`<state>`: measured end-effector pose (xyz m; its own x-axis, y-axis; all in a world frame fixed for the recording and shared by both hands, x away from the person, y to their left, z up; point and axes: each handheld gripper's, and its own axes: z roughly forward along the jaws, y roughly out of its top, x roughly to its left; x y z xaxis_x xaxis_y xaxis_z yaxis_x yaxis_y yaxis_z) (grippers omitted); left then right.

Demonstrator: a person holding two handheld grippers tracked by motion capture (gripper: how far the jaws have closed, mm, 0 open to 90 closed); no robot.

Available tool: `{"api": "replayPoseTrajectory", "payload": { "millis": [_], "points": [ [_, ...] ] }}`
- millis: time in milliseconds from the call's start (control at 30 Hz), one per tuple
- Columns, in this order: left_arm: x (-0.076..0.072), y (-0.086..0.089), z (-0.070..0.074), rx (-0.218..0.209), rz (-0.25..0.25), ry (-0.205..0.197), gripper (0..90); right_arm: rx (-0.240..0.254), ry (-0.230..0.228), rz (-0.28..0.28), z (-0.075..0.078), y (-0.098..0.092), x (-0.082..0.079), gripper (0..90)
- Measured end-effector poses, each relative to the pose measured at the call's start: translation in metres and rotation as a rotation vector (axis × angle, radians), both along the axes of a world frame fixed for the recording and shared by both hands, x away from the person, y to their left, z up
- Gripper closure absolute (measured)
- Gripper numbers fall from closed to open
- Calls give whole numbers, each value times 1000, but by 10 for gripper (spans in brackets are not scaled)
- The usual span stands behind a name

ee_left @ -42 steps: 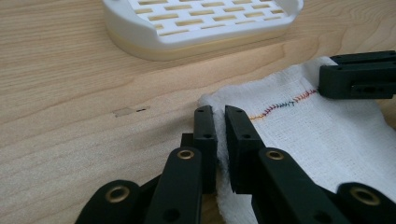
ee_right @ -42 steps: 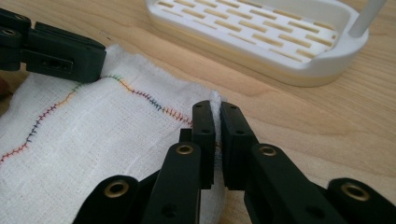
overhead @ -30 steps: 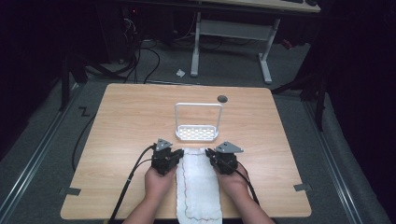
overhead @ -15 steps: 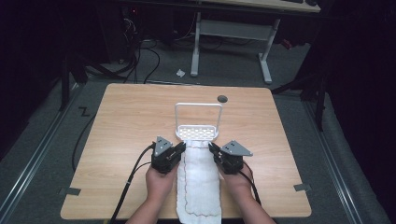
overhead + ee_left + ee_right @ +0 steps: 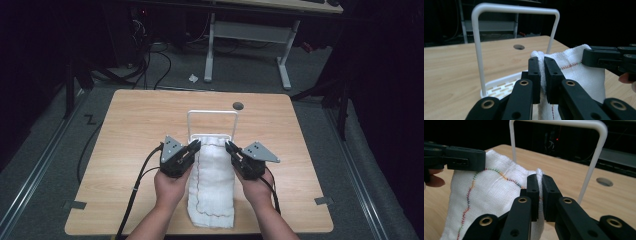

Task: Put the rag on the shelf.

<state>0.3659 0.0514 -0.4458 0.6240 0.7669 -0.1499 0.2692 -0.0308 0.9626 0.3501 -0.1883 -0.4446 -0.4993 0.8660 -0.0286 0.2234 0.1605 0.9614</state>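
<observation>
High view: a white woven cloth with multicoloured zigzag stitching (image 5: 212, 182) lies in the lower centre of the frame on the light wooden table (image 5: 135, 120), its far edge lifted toward the white wire rack with a slotted base tray (image 5: 212, 114) just above centre. The left gripper (image 5: 194, 146) pinches the cloth's upper left corner and the right gripper (image 5: 231, 147) its upper right corner; each hand enters from the bottom edge, and the near end of the cloth rests on the table. Left gripper view: the two black jaws at lower centre are clamped on a bunched corner of the cloth (image 5: 574, 72), with the rack's hoop (image 5: 477, 50) rising at left and the right gripper (image 5: 586, 57) holding the other corner at right. Right gripper view: the jaws at lower centre are likewise clamped on a fold of the cloth (image 5: 491, 195), the left gripper (image 5: 482, 160) gripping at upper left, the rack's bar (image 5: 596, 152) behind. The step in hand appears to be raising the cloth to drape it over the hoop's top bar; doing so well probably requires keeping both corners level and taut, lifting until the edge is above the bar, and carrying it forward evenly so that the cloth hangs square.
</observation>
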Motion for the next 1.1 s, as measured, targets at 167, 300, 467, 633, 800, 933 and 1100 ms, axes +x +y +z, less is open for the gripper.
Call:
{"api": "replayPoseTrajectory", "payload": {
  "millis": [167, 300, 467, 633, 800, 933, 1100],
  "points": [
    [2, 1, 23, -24, 14, -47, 845, 19, -50, -13, 21, 0, 2, 859],
    [3, 2, 37, -35, 23, -72, 845, 37, -76, -17, 34, 1, 2, 859],
    [3, 1, 59, -39, 38, -123, 845, 54, -129, -20, 55, 3, 3, 859],
    [2, 0, 77, -42, 43, -171, 847, 71, -173, -23, 72, 2, 3, 859],
    [0, -1, 91, -47, 44, -214, 846, 71, -221, -26, 88, -1, 1, 859],
    [-2, -2, 105, -55, 37, -249, 846, 80, -243, -29, 97, -4, 0, 859],
    [-4, -4, 117, -76, 9, -263, 847, 104, -271, -26, 110, -10, -2, 859]
  ]
}}
